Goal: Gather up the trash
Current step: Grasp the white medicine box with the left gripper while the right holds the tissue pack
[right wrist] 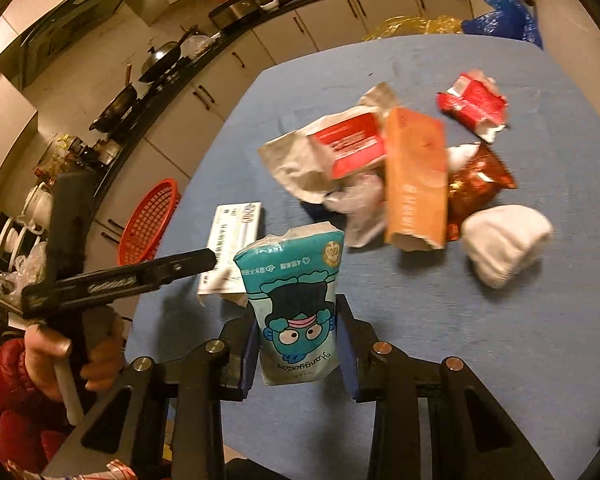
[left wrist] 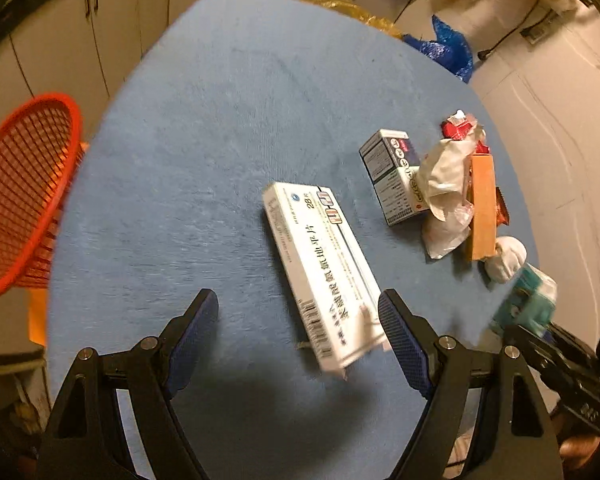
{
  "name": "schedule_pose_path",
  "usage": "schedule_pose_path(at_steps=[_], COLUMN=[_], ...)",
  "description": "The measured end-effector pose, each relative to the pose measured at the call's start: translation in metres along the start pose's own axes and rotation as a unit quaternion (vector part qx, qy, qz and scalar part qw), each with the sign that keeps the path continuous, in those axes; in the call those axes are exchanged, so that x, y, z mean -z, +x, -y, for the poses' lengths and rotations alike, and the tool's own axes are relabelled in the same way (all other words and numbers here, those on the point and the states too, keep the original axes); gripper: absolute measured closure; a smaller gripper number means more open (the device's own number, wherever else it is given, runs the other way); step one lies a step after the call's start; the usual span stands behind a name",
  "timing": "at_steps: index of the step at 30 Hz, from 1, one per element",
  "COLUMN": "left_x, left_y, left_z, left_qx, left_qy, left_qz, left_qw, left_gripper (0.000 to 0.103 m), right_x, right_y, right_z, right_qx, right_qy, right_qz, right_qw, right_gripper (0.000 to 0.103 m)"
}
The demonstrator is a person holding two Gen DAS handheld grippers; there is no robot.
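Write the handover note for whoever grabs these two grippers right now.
Left gripper: open, empty, low over the table with the long white medicine box between its fingers, not yet clamped.
Right gripper: shut on the teal tissue pack, lifted off the blue table.
Red basket: beside the table on the left; contents not visible.
Left on the table: a second white box, orange carton, crumpled wrappers, white wad.
Next, probably: drop the pack in the basket, grip the medicine box.
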State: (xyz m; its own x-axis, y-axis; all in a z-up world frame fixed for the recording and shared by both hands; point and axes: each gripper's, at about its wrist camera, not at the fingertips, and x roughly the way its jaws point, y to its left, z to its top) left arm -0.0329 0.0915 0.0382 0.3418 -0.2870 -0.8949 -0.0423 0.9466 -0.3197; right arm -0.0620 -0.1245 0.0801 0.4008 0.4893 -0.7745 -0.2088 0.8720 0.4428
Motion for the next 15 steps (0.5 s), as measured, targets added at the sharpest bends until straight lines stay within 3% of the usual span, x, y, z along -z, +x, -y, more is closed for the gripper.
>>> schedule_pose_path(at_steps=[5,6,7,10,12,15], left_x=[-0.002,-0.002,-0.002,-0.001,0.001,0.006], left_y=[0.020,0.023,0.025,0.029,0.026,0.017], left_z=[0.016,0.022,0.026,0.033,0.036,0.038], left_qx=[0.008,0.006,0.004,0.011,0.008,-0.002], left_qy=[0.010,0.014,0.018,0.026,0.035,0.055], left_qz=[-0.010,-0.008,-0.007,-0.011,-0.006,0.012], left_qw=[0.9999,0.9999,0.9998,0.9995,0.9993,0.9984], left_gripper=[0.023,0.029,0.044,0.074,0.085,0.087], right_x=[0.004,0.005,0.006,0.007,0.007,0.006], right_y=[-0.011,-0.013,-0.014,-0.018,-0.017,-0.015], right_z=[0.012,0.014,0.016,0.020,0.017,0.013], right_qx=[0.010,0.013,0.015,0.018,0.018,0.016], right_qy=[0.002,0.003,0.002,0.005,0.005,0.000], right_qz=[0.000,0.000,0.001,0.002,0.003,0.001], right_qw=[1.000,1.000,1.000,1.000,1.000,1.000], right_gripper=[0.066,0.066,0.066,0.066,0.066,0.066])
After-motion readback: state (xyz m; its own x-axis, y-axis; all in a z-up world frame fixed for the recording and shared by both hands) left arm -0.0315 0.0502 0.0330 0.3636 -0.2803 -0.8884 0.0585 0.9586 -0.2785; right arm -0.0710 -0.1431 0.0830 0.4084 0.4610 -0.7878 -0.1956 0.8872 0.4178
